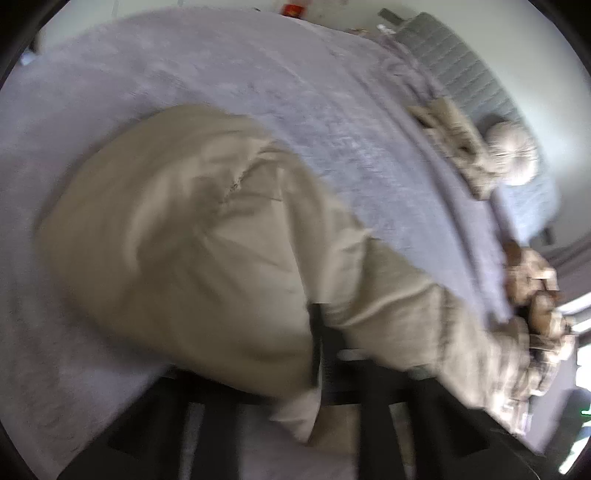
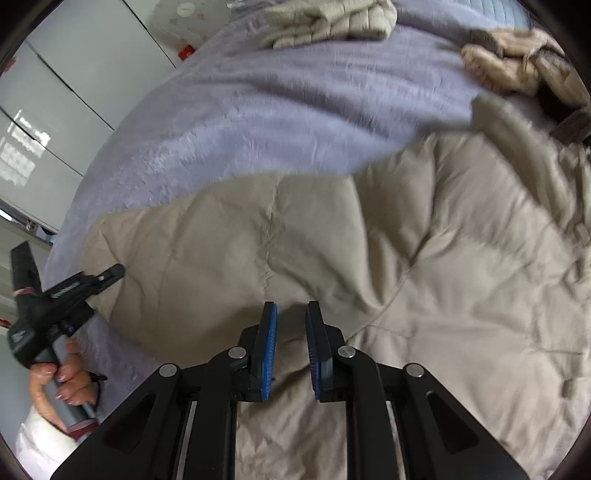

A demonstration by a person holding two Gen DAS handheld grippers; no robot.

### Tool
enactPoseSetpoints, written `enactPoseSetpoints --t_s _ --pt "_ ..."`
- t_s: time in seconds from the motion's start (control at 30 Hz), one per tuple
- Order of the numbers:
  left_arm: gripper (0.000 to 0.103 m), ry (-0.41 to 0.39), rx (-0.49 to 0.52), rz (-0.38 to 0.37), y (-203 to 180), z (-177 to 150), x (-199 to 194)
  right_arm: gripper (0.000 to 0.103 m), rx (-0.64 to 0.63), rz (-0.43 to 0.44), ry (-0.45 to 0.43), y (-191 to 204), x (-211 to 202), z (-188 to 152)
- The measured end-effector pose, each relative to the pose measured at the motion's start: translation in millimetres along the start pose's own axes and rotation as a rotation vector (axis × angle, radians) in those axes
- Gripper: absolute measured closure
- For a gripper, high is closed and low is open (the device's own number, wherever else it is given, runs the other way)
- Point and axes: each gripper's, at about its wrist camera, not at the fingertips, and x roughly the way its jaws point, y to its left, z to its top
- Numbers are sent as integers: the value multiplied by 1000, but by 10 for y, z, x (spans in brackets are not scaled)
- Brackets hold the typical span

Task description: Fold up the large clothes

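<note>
A large beige quilted jacket [image 2: 369, 236] lies spread on a lilac fleece blanket [image 2: 258, 110]. My right gripper [image 2: 291, 317] hovers over the jacket's near part with its blue-padded jaws a little apart, and a fold of beige fabric shows between them. My left gripper [image 2: 114, 271] appears at the jacket's left edge in the right wrist view, shut on that edge. In the blurred left wrist view the jacket [image 1: 192, 236] drapes over my left gripper [image 1: 317, 350] and hides most of its fingers.
A folded beige garment [image 2: 328, 20] lies at the far edge of the blanket. Brown and tan clothes [image 2: 517, 62] are piled at the far right. White cupboard doors [image 2: 55, 92] stand to the left. A grey padded headboard [image 1: 454, 55] and a round cushion [image 1: 513, 151] are beyond.
</note>
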Motion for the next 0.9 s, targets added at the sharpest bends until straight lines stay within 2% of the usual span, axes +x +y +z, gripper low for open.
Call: enactPoseSetpoints --t_s 0.13,0.27,0.4,0.5,0.6,0.73,0.9 --pt "93 -44 94 3 -192 37 -195 86 -12 -25 32 -2 251 -118" --pt "93 -78 207 -40 -566 17 -436 86 40 -13 48 -114 399 -129" --pt "93 -129 369 -91 -1189 -132 -693 87 76 31 46 -197 411 -149" --pt "93 -173 496 -108 -1646 -321 -816 87 151 77 48 -319 227 -199" --pt "93 -193 642 -130 -2209 -645 -864 87 160 55 -10 -464 -156 -297" --pt "93 -159 785 -158 -2872 -1187 -724 86 173 -22 -97 -892 -701 -521" --pt "93 -75 955 -86 -3547 -2082 -261 85 334 -141 -156 -1756 -1275 -942"
